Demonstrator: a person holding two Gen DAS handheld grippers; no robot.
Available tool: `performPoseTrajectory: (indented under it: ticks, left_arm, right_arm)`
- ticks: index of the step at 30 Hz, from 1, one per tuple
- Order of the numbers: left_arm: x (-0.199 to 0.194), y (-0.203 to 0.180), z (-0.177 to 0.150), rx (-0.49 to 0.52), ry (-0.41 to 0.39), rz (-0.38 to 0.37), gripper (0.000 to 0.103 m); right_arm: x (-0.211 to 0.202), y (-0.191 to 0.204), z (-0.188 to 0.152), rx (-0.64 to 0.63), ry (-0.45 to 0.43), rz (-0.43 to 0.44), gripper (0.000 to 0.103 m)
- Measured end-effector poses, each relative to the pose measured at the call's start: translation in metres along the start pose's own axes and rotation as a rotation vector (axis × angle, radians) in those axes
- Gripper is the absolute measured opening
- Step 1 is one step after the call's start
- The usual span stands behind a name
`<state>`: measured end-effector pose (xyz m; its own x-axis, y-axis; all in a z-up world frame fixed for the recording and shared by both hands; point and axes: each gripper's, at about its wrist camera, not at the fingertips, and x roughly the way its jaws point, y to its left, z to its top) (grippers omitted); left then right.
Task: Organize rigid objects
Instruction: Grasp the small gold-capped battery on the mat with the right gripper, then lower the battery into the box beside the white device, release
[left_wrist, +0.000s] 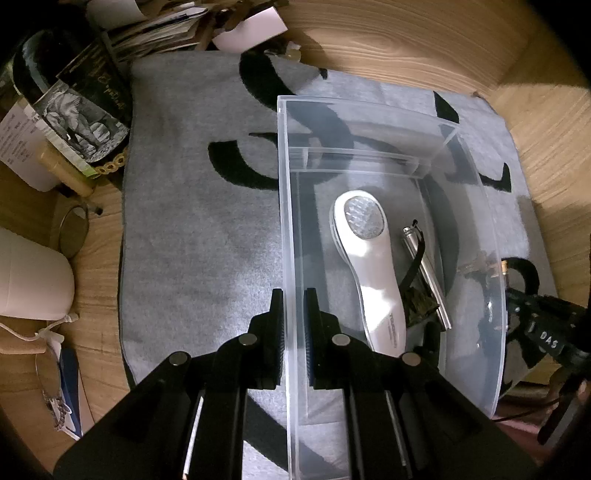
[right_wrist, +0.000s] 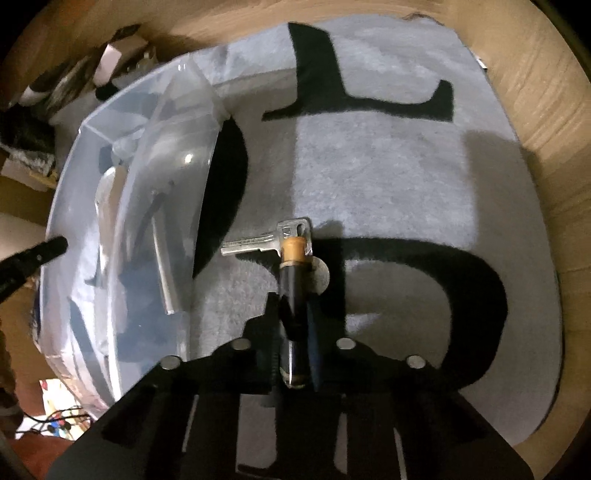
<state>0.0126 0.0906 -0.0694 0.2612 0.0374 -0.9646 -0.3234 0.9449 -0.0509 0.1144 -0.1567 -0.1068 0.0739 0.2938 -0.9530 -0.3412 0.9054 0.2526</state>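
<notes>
A clear plastic box stands on a grey mat with black letters. In it lie a white handheld device and a silver metal tube with a dark strap. My left gripper is shut on the box's left wall, one finger on each side. To the right of the box, my right gripper is shut on a black cylinder with a tan cap. A silver key hangs at the cap, low over the mat. The box sits just left of it.
A dark wine bottle, a pile of papers, a white container and a round metal ring crowd the wooden surface left of the mat. Bare wood borders the mat on the right.
</notes>
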Motion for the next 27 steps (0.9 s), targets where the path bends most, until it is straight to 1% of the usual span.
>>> performPoseTrajectory:
  ticks: [8, 13, 21, 24, 27]
  left_arm:
    - [0.000, 0.001, 0.001, 0.019, 0.001, -0.016, 0.008]
    - [0.000, 0.001, 0.001, 0.033, 0.000, -0.029, 0.008]
    - [0.000, 0.003, 0.001, 0.067, 0.000, -0.049, 0.008]
    - [0.000, 0.004, 0.001, 0.078, 0.000, -0.057, 0.008]
    - [0.000, 0.004, 0.001, 0.089, 0.000, -0.063, 0.008]
  right_arm:
    - [-0.028, -0.010, 0.002, 0.050, -0.059, -0.011, 0.011]
    - [-0.050, -0.003, -0.001, 0.075, -0.113, 0.003, 0.011]
    - [-0.082, 0.026, 0.007, 0.066, -0.212, 0.068, 0.011]
    - [-0.090, 0.045, 0.010, 0.045, -0.242, 0.094, 0.011]
    - [-0.090, 0.062, 0.014, 0.014, -0.249, 0.119, 0.011]
